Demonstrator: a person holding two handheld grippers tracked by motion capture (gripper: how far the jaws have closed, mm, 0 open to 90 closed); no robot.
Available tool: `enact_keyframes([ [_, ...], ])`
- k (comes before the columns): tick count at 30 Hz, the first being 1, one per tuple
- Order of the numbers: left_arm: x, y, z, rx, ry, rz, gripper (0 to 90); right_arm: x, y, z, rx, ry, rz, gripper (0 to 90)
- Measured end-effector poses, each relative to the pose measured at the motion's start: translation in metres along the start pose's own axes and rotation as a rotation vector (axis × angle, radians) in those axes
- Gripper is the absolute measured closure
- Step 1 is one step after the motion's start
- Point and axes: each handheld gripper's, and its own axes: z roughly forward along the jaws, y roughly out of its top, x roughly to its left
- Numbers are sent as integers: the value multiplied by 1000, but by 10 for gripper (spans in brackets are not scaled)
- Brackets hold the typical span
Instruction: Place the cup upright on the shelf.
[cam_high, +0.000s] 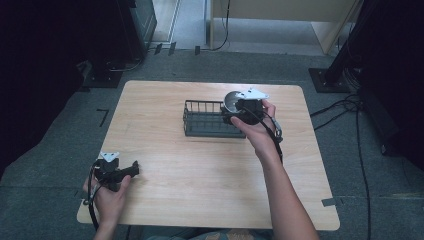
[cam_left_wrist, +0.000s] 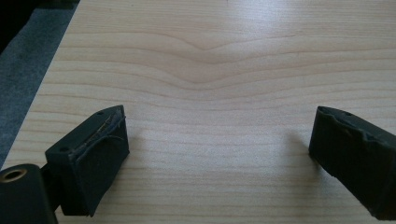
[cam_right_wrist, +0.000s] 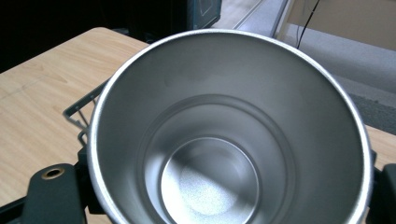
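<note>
We see a light wooden table (cam_high: 165, 200), rounded at its corners, standing on grey carpet. Toward its far side rests a black wire rack (cam_high: 202, 120), empty as far as the high view shows. At the rack's right end the right gripper (cam_high: 239, 111) holds a stainless steel cup (cam_right_wrist: 224, 140), mouth tilted toward that gripper's own camera; in the right gripper view the jaws sit against opposite sides of the cup's outer wall, closed on it, with a corner of the rack visible behind and below. We cannot tell whether the cup touches the rack or hangs just above it. The left gripper (cam_left_wrist: 219, 154) lies idle near the table's near left corner, jaws spread wide over bare wood, gripping nothing.

We judge the cup rigid, light and empty, its polished wall likely slippery; a hold across the body just below the rim, as here, should suit it better than pinching the thin rim.
</note>
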Motion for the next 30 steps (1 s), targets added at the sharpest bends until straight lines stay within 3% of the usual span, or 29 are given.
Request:
enact_keyframes([
  [12, 0, 0, 0, 2, -1, 1, 51, -7, 2, 26, 11, -39, 25, 185],
  [21, 0, 0, 0, 2, -1, 1, 51, -13, -7, 53, 41, -91, 39, 185],
  [30, 0, 0, 0, 2, -1, 2, 51, -13, -22, 71, 84, -91, 61, 184],
])
